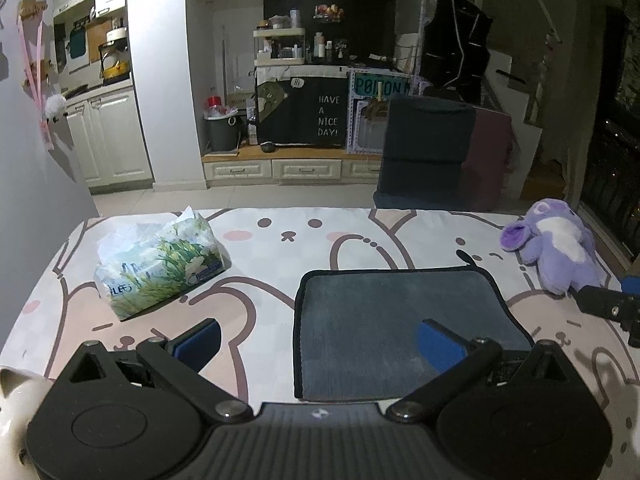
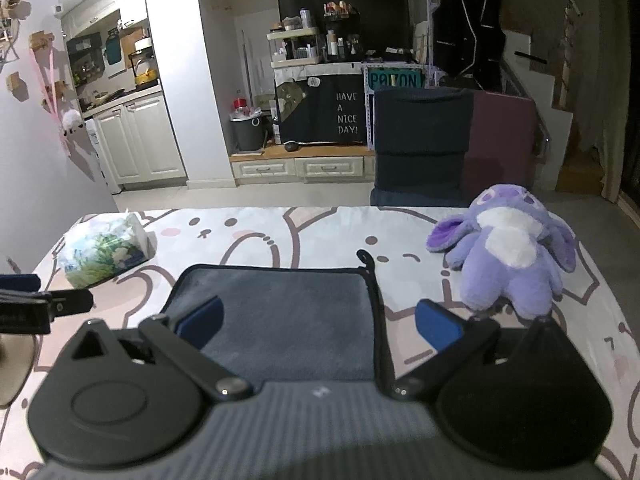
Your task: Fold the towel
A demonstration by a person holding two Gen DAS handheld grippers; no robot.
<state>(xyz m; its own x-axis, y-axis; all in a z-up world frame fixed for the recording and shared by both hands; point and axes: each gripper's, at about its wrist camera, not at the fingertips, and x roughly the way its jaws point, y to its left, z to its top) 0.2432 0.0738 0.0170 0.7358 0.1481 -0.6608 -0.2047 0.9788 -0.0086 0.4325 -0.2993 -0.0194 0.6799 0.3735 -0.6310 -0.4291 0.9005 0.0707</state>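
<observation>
Now, left gripper (image 1: 320, 340): fingers spread wide and holding nothing; its left blue pad (image 1: 200, 342) hangs over bare tablecloth just left of the towel, the right pad over the towel's near right part.
Right gripper (image 2: 318, 322): fingers also spread wide, empty; the left blue pad (image 2: 200, 320) sits over the towel's left part, the right pad over the tablecloth just right of the towel's right edge.
Towel (image 1: 400, 320): grey with a dark border, lying flat on the table at its near middle, under both grippers; whether either pad touches it cannot be told.
Towel loop (image 2: 366, 258): small dark tab sticking out at the towel's far right corner.
Tablecloth (image 1: 280, 248): pale, printed with pink cartoon faces and brown outlines, beneath the towel on every side.
Tissue pack (image 1: 160, 264): soft pack with a green plant print, left of the towel and somewhat farther back, apart from it.
Plush toy (image 2: 508, 256): purple and white, right of the towel toward the far edge, near but not touching it.
</observation>
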